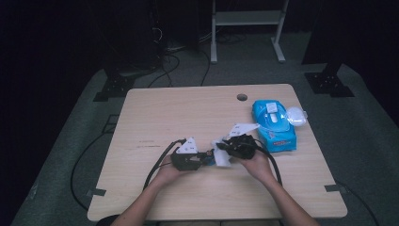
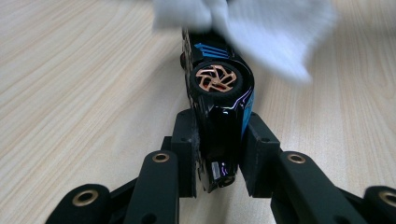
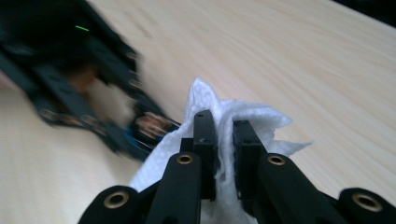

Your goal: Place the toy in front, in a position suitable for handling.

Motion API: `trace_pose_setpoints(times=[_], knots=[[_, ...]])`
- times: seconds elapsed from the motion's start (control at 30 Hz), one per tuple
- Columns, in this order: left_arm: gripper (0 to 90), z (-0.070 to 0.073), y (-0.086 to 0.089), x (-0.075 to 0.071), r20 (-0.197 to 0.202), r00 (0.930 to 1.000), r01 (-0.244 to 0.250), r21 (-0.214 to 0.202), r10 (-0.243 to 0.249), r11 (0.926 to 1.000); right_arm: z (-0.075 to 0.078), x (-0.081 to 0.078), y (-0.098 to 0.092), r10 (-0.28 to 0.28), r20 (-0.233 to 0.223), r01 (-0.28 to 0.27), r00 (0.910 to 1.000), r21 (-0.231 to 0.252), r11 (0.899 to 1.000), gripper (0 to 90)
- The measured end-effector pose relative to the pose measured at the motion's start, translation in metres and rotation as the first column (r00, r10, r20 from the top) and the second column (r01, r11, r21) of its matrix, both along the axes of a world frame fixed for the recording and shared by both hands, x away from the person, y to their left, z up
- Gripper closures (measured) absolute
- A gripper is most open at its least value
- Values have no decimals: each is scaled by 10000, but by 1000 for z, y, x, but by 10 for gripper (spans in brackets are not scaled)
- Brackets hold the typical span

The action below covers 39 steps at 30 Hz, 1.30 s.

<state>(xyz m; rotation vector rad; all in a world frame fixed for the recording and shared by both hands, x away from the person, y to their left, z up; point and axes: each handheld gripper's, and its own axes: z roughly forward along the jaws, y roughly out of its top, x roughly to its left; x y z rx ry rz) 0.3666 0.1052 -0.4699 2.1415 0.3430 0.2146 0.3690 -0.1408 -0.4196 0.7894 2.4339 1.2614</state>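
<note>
On the worktop [image 1: 155, 113], beside the wipes pack [image 1: 274, 125], hold the left hand-held gripper [image 2: 218, 154] clamped steady on the toy car [image 2: 219, 100] while rubbing gently with the right hand-held gripper [image 3: 225, 140] pinching the wipe [image 3: 252, 119].

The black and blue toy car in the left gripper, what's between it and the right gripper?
A white wipe, pinched in the right gripper, lies against the toy car clamped in the left gripper; the high view and left gripper view show it.

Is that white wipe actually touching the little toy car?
Cannot tell. In the left gripper view the white wipe overlaps the far end of the toy car, but it is blurred, so neither contact nor a gap shows plainly.
</note>
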Motion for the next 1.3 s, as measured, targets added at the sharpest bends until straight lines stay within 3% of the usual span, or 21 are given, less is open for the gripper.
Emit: trace_pose_setpoints(times=[0.23, 0.37, 0.5, 0.67, 0.83, 0.93, 1.07, 1.17, 1.3], knots=[[699, 0, 0, 1, -87, 9999, -59, -76, 59, 10000, -1, 9, -50, -1330, -131, 1332, 9910, 145, 9910, 824], [698, 0, 0, 1, -229, 9997, -112, -98, 110, 9999, -3, 10, -53, -1408, -214, 1412, 9898, 152, 9899, 824], [698, 0, 0, 2, -301, 9994, -153, -148, 149, 9998, 0, 8, -39, -1054, -145, 1056, 9943, 144, 9943, 824], [699, 0, -1, 2, -275, 9995, -134, -98, 131, 9999, -2, 2, -5, -92, -181, 94, 9998, 116, 9999, 824], [699, 1, -2, 0, -139, 9999, -93, 0, 93, 10000, -2, -6, 33, 1009, -497, -981, 9937, 552, 9936, 824], [699, 1, -2, 1, -148, 9998, -97, 42, 98, 9999, -3, -8, 43, 1217, -382, -1205, 9918, 332, 9922, 824], [700, 1, -1, 1, -139, 9999, -96, 56, 96, 9999, -1, -4, 31, 877, -315, -871, 9957, 197, 9960, 823], [700, 1, -1, 1, -101, 9999, -93, 62, 93, 9999, 0, 2, 8, 216, -137, -216, 9997, -39, 9998, 824], [700, 1, -1, 1, -77, 9999, -77, 99, 78, 9999, 1, 10, -27, -621, -65, 621, 9980, -138, 9980, 824]])
